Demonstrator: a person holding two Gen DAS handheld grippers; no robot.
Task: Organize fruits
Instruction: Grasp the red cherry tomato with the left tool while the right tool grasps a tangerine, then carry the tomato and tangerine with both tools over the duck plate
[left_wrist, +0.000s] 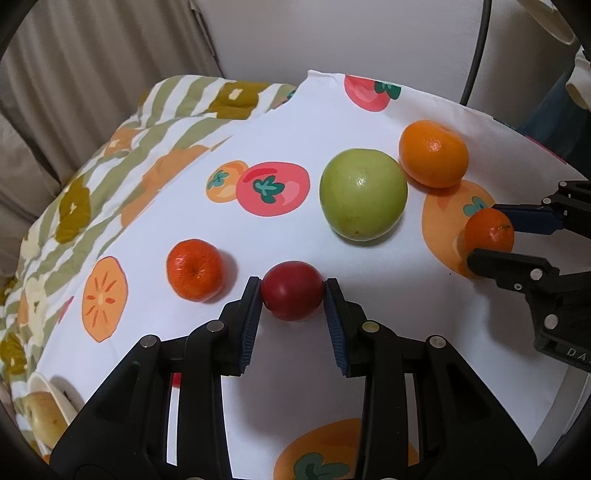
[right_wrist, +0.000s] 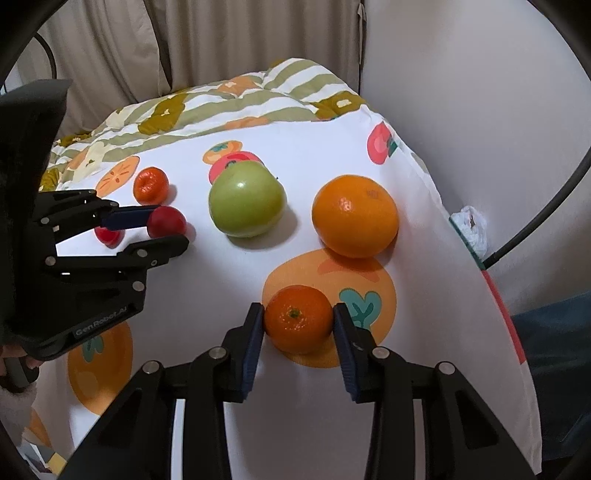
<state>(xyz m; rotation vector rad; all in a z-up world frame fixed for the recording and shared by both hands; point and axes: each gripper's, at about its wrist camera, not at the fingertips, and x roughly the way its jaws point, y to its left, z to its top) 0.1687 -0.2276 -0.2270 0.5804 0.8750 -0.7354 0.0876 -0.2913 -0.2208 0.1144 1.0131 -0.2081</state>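
White cloth (left_wrist: 258, 122) printed with fruit covers the surface in front of the curtain, and the green apple (left_wrist: 363, 194) lies in its middle. Just in front of the apple and to its left, the left gripper (left_wrist: 293, 291) is closed on the small red fruit (left_wrist: 292, 290), and to the apple's right, below the big orange (right_wrist: 355, 216), the right gripper (right_wrist: 298, 323) is closed on the small mandarin (right_wrist: 298, 321). Both fruits look light, round and smooth, and the mandarin's skin is probably soft, so I think a gentle hold across the widest part, as the pads sit now, suits them best.
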